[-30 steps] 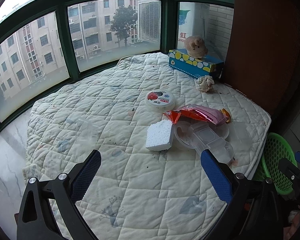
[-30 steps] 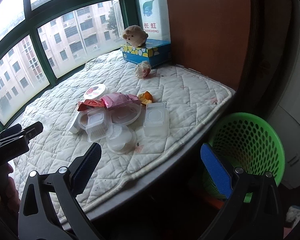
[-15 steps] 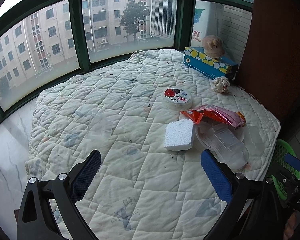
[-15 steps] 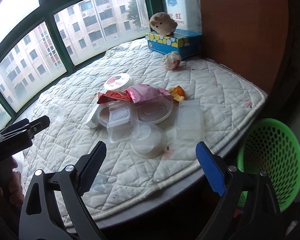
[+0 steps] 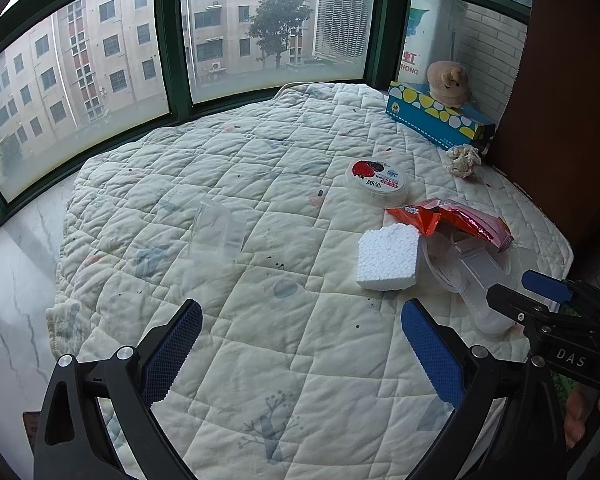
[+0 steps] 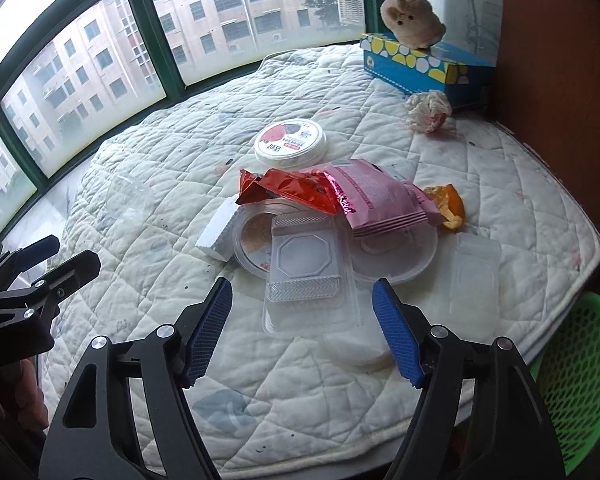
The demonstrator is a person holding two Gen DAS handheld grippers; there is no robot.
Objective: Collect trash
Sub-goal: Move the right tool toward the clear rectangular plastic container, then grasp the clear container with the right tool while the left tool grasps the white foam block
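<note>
where the quilted mattress pad [image 6: 148, 168] fills the bay window seat, a heap of trash lies toward its right edge. in the right wrist view the right gripper [image 6: 302, 326] hangs with its blue-padded jaws spread wide and nothing between them, just above and in front of a clear rectangular clamshell tray [image 6: 306, 276]. behind that tray sit two clear round lids, partly covered by a pink foil packet [image 6: 380, 200] and a torn red wrapper [image 6: 290, 188]. a white styrofoam block [image 6: 216, 234] leans against the left of the heap, an orange peel [image 6: 448, 202] lies at its right, and a separate clear square tub [image 6: 474, 276] rests near the pad's edge. a white round tub lid with a red label [image 6: 290, 144] sits behind the heap, and a crumpled tissue [image 6: 426, 111] lies just in front of a blue spotted tissue box [image 6: 412, 66] with a plush toy [image 6: 412, 20] on top. a green mesh basket [image 6: 580, 380] stands below the pad's right edge.

in the left wrist view the left gripper [image 5: 302, 346] is likewise wide open and empty, hovering over bare quilt, with a clear plastic cup [image 5: 218, 234] lying on its side ahead of it, well apart from the heap.
</note>
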